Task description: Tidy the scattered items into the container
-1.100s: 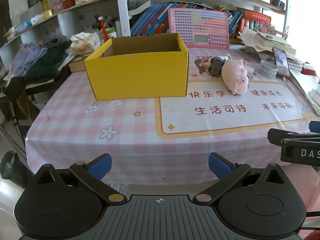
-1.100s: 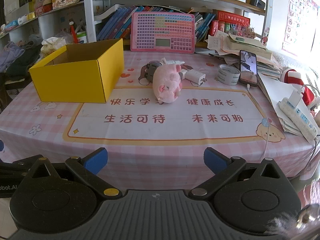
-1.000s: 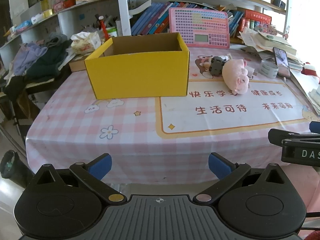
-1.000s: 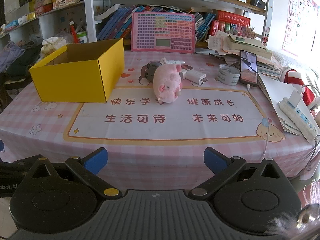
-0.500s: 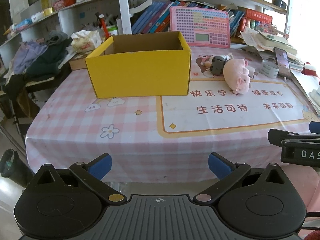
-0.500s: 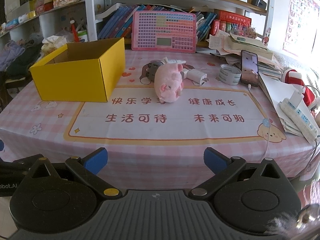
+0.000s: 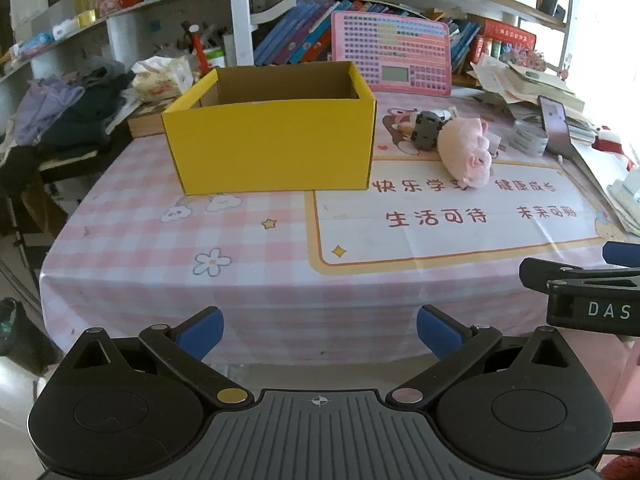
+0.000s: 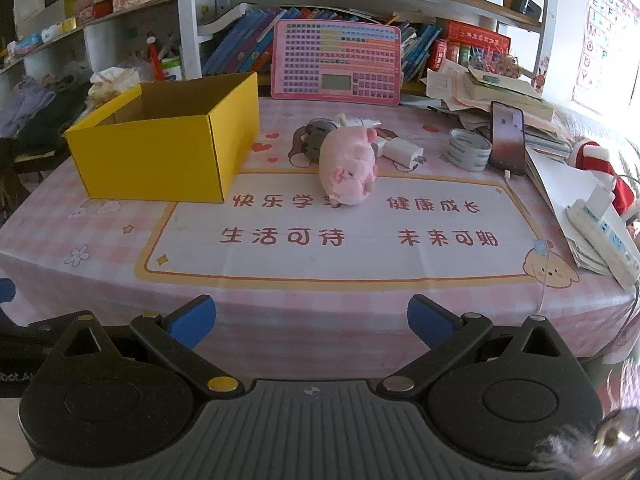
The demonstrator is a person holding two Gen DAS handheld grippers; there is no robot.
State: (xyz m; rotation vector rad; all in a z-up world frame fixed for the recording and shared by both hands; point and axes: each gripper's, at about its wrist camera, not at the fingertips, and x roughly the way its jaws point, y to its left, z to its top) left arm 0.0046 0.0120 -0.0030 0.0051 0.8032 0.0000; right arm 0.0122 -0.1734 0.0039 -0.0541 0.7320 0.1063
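Note:
An open yellow cardboard box [image 7: 272, 144] [image 8: 160, 152] stands on the pink checked tablecloth. To its right lie a pink plush pig [image 7: 466, 150] [image 8: 350, 166], a small grey toy [image 7: 424, 128] [image 8: 316, 136] and a white charger [image 8: 402, 152]. My left gripper [image 7: 320, 330] is open and empty, off the table's near edge in front of the box. My right gripper [image 8: 310, 318] is open and empty, off the near edge in front of the pig. The right gripper's side also shows in the left wrist view [image 7: 580, 292].
A tape roll [image 8: 468, 154], an upright phone [image 8: 508, 140], paper stacks and a power strip [image 8: 604, 236] crowd the right side. A pink keyboard toy [image 8: 336, 66] leans against bookshelves behind. Clothes pile [image 7: 60, 112] lies left of the table.
Both grippers have moved slightly closer to the table; the box and pig appear a little larger. Nothing was grasped or moved.

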